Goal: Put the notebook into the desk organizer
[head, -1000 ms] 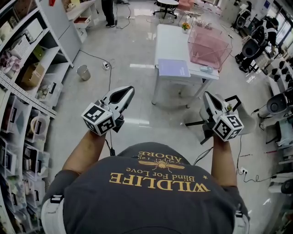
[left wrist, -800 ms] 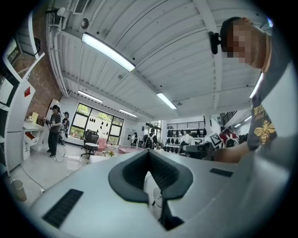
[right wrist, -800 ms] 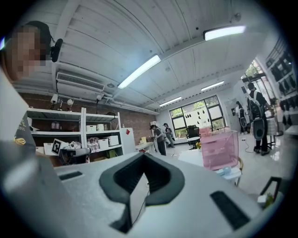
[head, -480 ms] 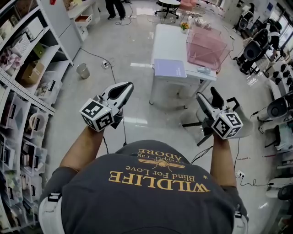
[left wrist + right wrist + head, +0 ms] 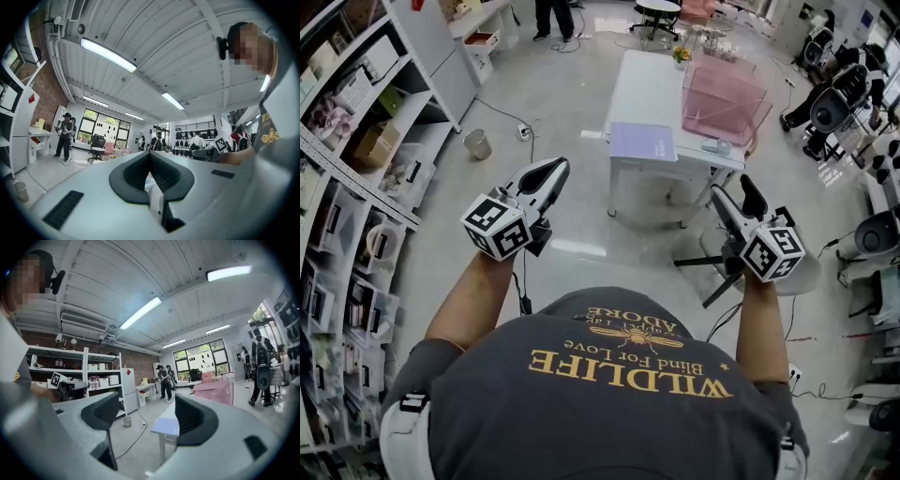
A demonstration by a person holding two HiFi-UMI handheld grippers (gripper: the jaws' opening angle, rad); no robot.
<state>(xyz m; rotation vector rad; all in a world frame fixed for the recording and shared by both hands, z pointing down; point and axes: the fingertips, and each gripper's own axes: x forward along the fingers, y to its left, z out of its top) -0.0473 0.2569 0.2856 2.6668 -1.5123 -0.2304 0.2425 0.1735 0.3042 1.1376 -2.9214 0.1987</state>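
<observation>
Floor (image 5: 572,122) was pale grey and glossy. Open white shelving (image 5: 356,159) ran along the left side, with a small metal bin (image 5: 475,143) near it. A white bench (image 5: 649,84) stood mid-room. Strip lights (image 5: 108,55) lit a white ribbed ceiling (image 5: 187,47). The far end had large windows (image 5: 201,355) with a brick wall (image 5: 138,363) alongside.

white table (image 5: 649,82), notebook (image 5: 642,141), pink organizer (image 5: 724,99)

The head view looks steeply down from above the person's (image 5: 609,394) shoulders toward the far white table (image 5: 652,89). Both gripper views sit low, tilted up at the ceiling (image 5: 140,42); the right one shares table and pink organizer (image 5: 724,98) with it.
</observation>
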